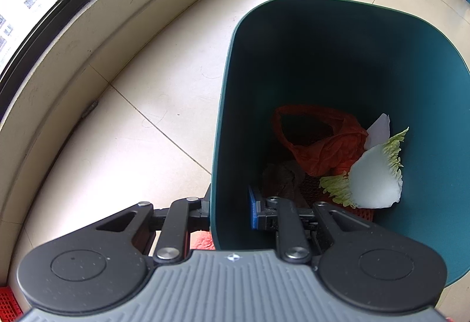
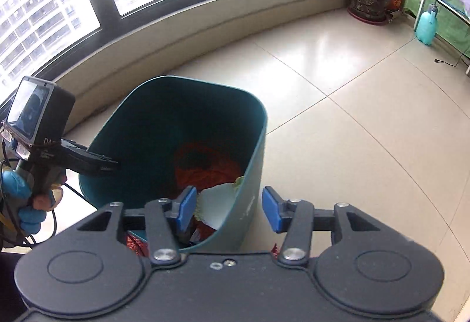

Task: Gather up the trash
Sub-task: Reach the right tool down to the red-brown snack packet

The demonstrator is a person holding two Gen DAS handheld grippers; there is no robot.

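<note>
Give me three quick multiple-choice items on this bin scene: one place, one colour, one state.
1. Where is the cabbage leaf?
A. on the floor
B. inside the bin
C. on the sill

2. Colour of the plastic bag in the bin?
A. red-orange
B. white
C. black

3. The left gripper is:
A. open in the air
B. shut on the bin wall
C. holding the bag

Key: 1 B, the leaf lies on the trash inside; 2 A, it shows red-orange; 3 B, one finger stands on each side of the rim.

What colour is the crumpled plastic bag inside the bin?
Orange-red plastic bag; the left wrist view shows it best.
</note>
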